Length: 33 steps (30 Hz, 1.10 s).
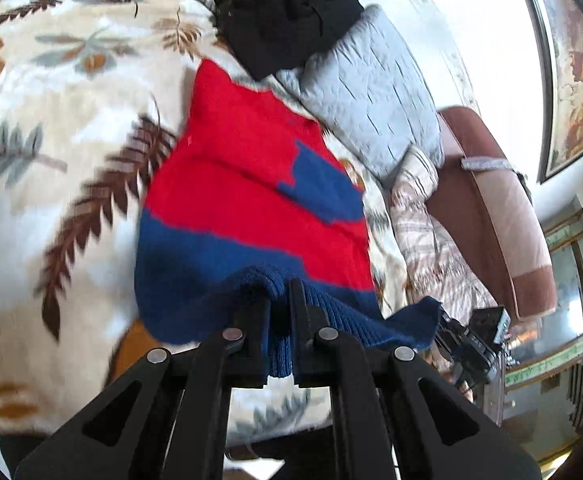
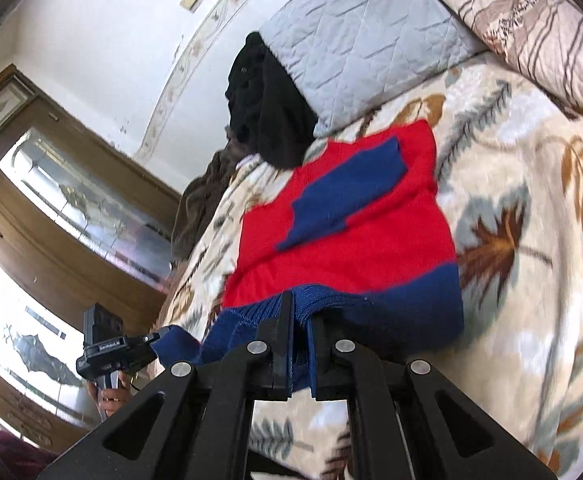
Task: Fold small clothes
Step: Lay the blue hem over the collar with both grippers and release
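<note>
My left fingers (image 1: 279, 300) clamped on blue hem of red-and-blue sweater (image 1: 247, 168); my right fingers (image 2: 300, 312) pinch same hem further along. Hem raised, rest of sweater lying on leaf-print bed blanket (image 1: 51, 120), black garment (image 1: 287, 12) beyond near grey pillow (image 1: 371, 92).

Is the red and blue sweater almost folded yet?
Partly. Done: a blue sleeve already lies folded across the red front of the sweater on the leafy blanket. In hand: the left gripper and the right gripper each pinch the blue bottom hem. Left: laying that hem over the top. The black clothes by the grey pillow look unfolded.
</note>
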Motion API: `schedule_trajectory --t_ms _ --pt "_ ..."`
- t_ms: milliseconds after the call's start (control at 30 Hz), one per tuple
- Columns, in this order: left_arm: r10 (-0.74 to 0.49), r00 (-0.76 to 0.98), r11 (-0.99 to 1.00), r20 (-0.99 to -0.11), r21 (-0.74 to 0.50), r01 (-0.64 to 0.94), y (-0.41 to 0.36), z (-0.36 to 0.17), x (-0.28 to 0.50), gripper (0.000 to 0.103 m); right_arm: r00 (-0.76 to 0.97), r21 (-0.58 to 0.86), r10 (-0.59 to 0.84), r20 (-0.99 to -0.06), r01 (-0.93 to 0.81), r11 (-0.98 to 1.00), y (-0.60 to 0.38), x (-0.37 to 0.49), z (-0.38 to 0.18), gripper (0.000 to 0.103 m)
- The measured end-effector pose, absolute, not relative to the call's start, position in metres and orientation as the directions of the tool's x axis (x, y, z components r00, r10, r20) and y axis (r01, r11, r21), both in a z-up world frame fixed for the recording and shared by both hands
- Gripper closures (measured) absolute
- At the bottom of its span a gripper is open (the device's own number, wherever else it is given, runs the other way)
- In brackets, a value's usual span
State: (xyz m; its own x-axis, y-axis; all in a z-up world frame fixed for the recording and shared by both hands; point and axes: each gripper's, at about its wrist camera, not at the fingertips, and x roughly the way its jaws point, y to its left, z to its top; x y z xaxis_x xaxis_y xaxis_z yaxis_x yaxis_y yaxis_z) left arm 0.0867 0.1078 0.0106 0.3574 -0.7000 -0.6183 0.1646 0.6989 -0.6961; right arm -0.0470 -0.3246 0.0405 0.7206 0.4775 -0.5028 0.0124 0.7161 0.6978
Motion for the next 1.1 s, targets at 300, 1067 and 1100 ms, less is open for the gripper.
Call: schedule_trajectory --t_ms 300,1067,1100 --pt "-0.646 0.471 0.715 -0.601 -0.692 0.098 0.103 0.006 0.168 0.098 0.790 0.718 0.420 -0.447 0.037 0.695 -0.341 0.023 0.044 0.099" --pt "-0.508 0.432 0.800 -0.745 -0.594 -0.084 0.059 -0.073 0.363 0.098 0.799 0.757 0.282 -0.531 0.298 0.582 -0.399 0.213 -0.055 0.098" --pt "-0.521 0.426 0.786 -0.740 -0.610 -0.098 0.062 -0.076 0.365 0.098 0.776 0.749 0.283 -0.563 0.334 0.572 -0.401 0.218 -0.063 0.098"
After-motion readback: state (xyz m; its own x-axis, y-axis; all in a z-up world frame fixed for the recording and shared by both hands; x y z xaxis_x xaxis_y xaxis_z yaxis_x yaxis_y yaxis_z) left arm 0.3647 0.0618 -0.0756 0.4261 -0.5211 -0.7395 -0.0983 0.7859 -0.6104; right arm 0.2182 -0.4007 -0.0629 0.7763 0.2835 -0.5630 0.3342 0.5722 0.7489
